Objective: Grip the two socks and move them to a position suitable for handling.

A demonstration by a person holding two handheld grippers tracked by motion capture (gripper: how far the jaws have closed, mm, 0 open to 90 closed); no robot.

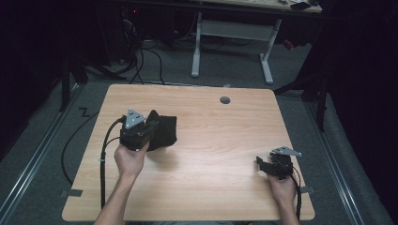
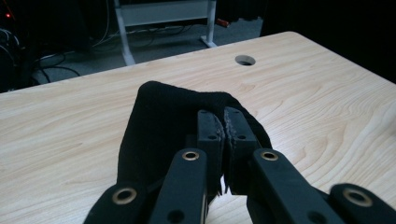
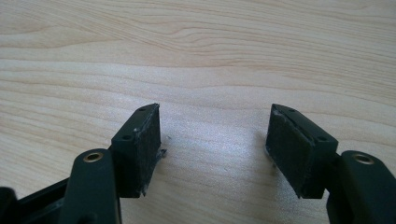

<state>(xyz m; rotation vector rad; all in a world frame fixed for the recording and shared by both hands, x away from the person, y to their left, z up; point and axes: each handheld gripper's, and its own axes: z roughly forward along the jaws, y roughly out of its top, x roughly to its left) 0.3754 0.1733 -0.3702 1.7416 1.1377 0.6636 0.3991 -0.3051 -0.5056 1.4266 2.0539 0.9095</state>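
Observation:
A black cloth [image 1: 164, 131] lies bunched on the left half of the wooden table [image 1: 211, 126]. My left gripper [image 1: 149, 125] is shut on the cloth's near edge and holds that edge raised a little off the wood. In the left gripper view the cloth [image 2: 159, 121] drapes away from the closed pads [image 2: 223, 123], pinched between them. My right gripper [image 1: 261, 162] rests low near the table's front right, held in a hand. In the right gripper view its jaws stand wide apart over bare wood [image 3: 210, 56], with nothing between the pads [image 3: 148, 140].
A round cable hole [image 1: 225, 100] sits near the table's far edge. Beyond the table stands a white-legged desk [image 1: 230, 33] with cables [image 1: 141, 61] on the floor. Each gripper's cable trails off the table's front edge.

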